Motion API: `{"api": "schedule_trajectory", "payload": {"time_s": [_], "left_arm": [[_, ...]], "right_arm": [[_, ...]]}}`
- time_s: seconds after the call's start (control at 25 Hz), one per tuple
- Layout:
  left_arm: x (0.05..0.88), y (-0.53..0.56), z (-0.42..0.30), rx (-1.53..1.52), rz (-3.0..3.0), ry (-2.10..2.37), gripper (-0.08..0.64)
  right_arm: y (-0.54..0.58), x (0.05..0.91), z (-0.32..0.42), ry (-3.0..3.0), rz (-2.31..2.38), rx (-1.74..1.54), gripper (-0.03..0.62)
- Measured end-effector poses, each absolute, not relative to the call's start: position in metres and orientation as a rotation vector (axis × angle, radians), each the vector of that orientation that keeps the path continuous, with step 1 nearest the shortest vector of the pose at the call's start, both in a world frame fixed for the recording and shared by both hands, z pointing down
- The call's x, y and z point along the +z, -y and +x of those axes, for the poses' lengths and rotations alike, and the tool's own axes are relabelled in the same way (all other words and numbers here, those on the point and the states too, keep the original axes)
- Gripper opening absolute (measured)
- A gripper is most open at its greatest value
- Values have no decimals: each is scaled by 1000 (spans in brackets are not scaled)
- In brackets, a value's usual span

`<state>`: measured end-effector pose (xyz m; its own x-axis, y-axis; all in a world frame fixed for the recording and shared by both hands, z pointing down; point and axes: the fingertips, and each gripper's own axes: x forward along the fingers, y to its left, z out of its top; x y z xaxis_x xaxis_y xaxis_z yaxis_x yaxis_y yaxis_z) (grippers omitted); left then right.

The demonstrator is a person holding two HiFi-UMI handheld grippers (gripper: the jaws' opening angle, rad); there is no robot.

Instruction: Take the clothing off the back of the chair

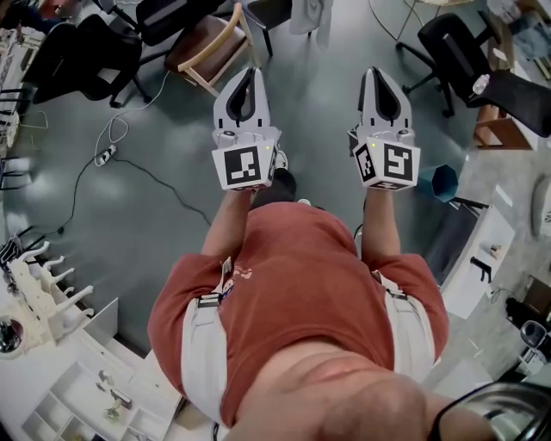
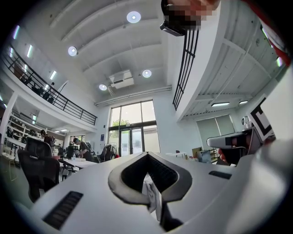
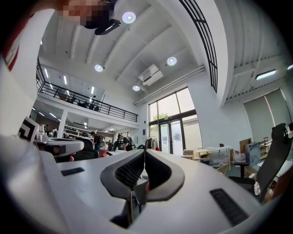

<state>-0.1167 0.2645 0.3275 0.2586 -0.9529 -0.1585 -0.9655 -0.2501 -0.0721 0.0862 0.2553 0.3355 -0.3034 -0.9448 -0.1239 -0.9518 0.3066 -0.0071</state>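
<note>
Left tongs and right tongs are pinched shut, empty; white clothing drapes a chair well ahead, roughly between them.

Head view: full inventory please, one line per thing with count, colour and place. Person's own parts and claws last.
wooden chair: one, light wood frame with brown seat, top, left of centre
office chairs: at least two, black, top left and top right
garment: one, white, top edge by a dark chair, partly cut off
power strip: one, pale, on the floor at left, with cables running from it
bin: one, blue, on the floor right of the right claw
rack: one, white, bottom left
floor: grey-green
shirt: one, red-orange, on the person, centre bottom
left claw: white, shut, empty
right claw: white, shut, empty
</note>
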Motion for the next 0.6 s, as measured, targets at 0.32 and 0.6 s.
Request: {"api": "schedule_trajectory", "payload": {"time_s": [0.32,0.6], "left_arm": [[324,-181,-157,181,-2393,-1820,14],[329,-116,-181,67,-2448,-1754,14]], "right_arm": [[-175,326,38,-2493,-1799,125,23],[-116,322,10,-2496,-1827,124,23]]}}
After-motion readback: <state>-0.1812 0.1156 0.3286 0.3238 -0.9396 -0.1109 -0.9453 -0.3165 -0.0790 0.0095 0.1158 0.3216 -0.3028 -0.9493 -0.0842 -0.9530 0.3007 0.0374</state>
